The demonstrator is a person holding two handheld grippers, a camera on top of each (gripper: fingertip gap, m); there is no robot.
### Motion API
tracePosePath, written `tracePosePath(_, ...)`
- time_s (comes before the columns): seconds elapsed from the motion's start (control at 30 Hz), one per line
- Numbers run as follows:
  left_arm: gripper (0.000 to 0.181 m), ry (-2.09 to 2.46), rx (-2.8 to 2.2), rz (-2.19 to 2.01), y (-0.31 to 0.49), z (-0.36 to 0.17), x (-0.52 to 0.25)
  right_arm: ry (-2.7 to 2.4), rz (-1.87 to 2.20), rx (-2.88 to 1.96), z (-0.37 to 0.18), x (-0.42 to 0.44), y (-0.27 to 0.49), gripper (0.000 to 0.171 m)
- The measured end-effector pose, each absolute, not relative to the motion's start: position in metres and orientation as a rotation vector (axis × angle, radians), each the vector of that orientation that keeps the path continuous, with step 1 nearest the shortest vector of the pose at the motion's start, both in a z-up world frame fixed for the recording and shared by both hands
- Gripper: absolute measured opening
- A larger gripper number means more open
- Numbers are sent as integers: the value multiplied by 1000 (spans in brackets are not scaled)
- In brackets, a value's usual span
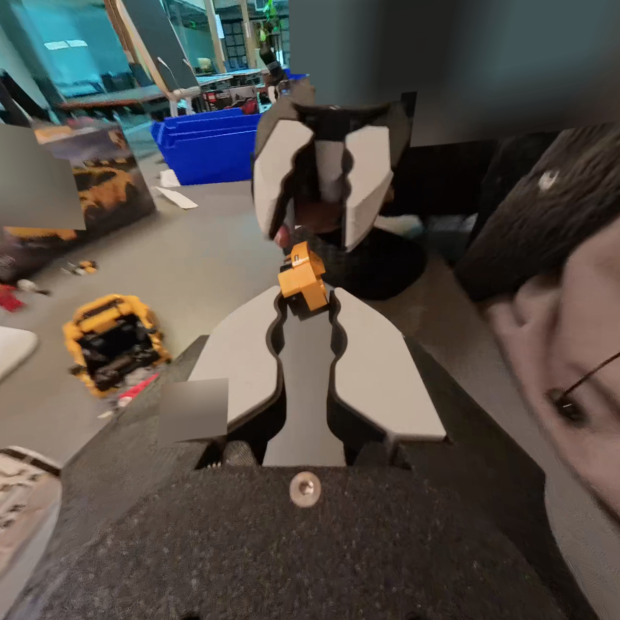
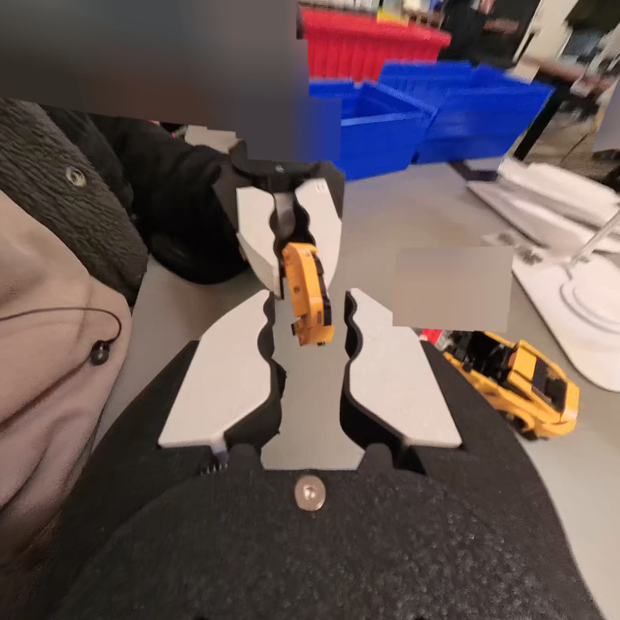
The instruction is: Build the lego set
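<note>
A: The yellow sub-assembly (image 1: 303, 278) is held up off the table, pinched by the left gripper (image 1: 306, 298). The right gripper (image 2: 310, 322) is spread around it, probably untouching; it's blurry.

B: It should be closed squarely before the yellow car (image 2: 513, 385) is approached.

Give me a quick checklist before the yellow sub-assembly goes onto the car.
1. Left gripper clamped on the yellow sub-assembly: ok.
2. Right gripper open around the piece's free end: ok.
3. Right fingers touching the piece: cannot tell.
4. Partly built yellow car resting on the grey table, free of both grippers: ok.
5. Piece lined up over the car: not ok, car sits off to the side.
</note>
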State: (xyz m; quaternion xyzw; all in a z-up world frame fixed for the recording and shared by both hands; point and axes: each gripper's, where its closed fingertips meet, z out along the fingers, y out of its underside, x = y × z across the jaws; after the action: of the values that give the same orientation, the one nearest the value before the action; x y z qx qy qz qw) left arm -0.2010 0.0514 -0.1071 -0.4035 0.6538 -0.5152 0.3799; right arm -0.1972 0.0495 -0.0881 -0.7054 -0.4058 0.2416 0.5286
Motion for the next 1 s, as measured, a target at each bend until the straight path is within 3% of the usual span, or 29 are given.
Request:
tracePosePath(0.23, 24, 1740, -844, -1002, 49, -114, -200, -1101, 486, -1789, -120, -196, 54, 42)
tracePosePath(0.33, 24, 1747, -831, -978, 50, -115, -200, -1194, 453, -1774, -124, -202, 55, 28)
tracePosePath(0.63, 28, 1767, -1042, -1235, 50, -125, -199, -1438, 367, -1804, -148, -183, 57, 26)
tracePosePath(1.0, 26, 1719, -1209, -1200, 78, -140, -195, -1648, 208, -1986, -201, -150, 96, 24)
